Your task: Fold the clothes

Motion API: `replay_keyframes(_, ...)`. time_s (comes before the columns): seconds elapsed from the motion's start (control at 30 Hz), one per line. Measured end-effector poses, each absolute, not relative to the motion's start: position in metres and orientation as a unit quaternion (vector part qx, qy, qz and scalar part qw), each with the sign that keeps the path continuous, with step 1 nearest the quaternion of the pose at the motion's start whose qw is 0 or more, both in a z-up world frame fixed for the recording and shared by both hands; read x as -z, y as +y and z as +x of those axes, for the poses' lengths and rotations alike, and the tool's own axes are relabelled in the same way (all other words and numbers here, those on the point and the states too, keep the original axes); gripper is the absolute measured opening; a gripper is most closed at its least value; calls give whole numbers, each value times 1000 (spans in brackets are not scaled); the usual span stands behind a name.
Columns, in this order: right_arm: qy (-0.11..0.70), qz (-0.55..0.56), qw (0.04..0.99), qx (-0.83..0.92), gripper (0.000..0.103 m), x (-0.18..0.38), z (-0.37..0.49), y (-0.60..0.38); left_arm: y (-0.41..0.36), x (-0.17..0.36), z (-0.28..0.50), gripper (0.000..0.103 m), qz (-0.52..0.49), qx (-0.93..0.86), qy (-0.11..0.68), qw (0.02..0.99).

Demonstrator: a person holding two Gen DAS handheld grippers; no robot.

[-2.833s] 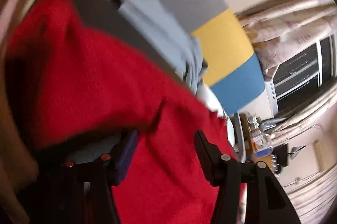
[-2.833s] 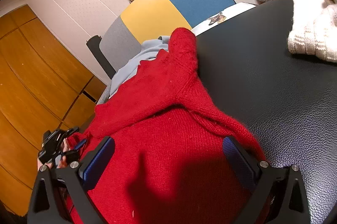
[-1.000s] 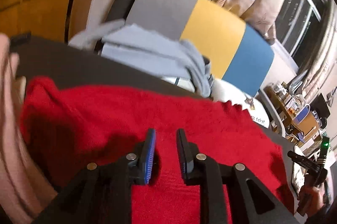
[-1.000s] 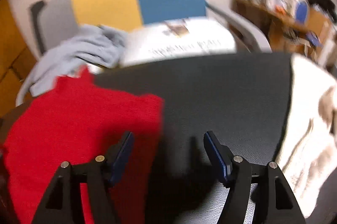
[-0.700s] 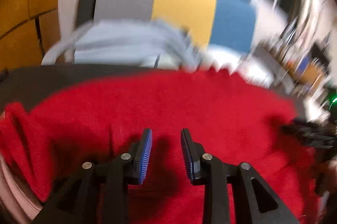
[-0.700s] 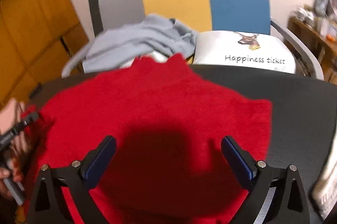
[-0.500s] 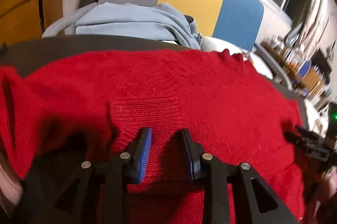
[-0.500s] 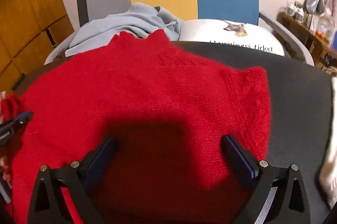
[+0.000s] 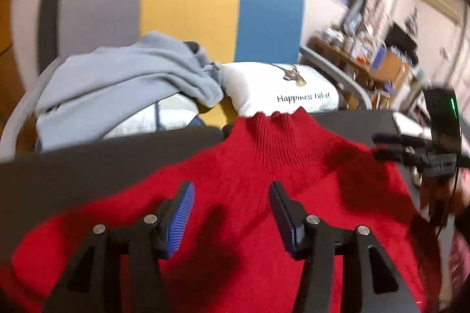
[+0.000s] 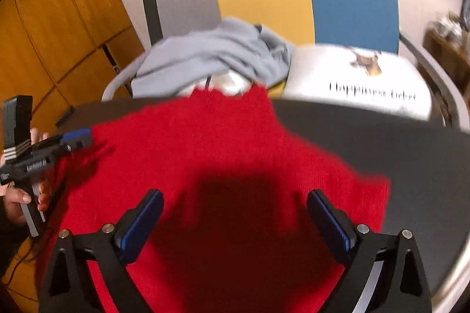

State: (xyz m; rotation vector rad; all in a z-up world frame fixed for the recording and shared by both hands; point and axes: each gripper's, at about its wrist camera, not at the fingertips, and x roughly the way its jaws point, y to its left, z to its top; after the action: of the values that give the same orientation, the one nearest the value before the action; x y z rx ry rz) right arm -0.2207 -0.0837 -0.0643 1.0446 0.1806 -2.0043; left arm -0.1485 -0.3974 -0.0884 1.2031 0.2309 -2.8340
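Note:
A red knitted sweater (image 9: 249, 195) lies spread on a dark table (image 9: 88, 154), its ribbed collar (image 9: 282, 136) pointing toward the far edge. My left gripper (image 9: 232, 195) hovers open just above the sweater's upper chest, nothing between its fingers. In the right wrist view the same sweater (image 10: 220, 151) fills the middle, with my right gripper (image 10: 235, 207) open wide above its body and holding nothing. The left gripper (image 10: 73, 136) also shows at that view's left edge, in a hand. The right gripper (image 9: 390, 145) appears at the right of the left wrist view.
Behind the table stands a chair with a grey, yellow and blue back (image 9: 188, 4). A light blue garment (image 9: 117, 78) and a white printed cushion (image 9: 279, 89) rest on its seat. Wooden cabinets (image 10: 53, 19) are at the left, a cluttered desk (image 9: 367, 54) at the far right.
The left gripper has opened from nearly shut and shifted toward the collar. The sweater, earlier bunched and in motion, now lies flat. The right gripper stays open above it.

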Motion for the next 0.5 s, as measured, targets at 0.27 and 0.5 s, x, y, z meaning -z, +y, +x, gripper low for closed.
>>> replay_keyframes(0.27,125,446,425,778,55,91,-313,-155,-401,118,-210,55,435,900,21,-21)
replay_keyframes(0.5,178,427,453,762,47,105,-328,-187,-399,133,-240,48,454,888,56,-50)
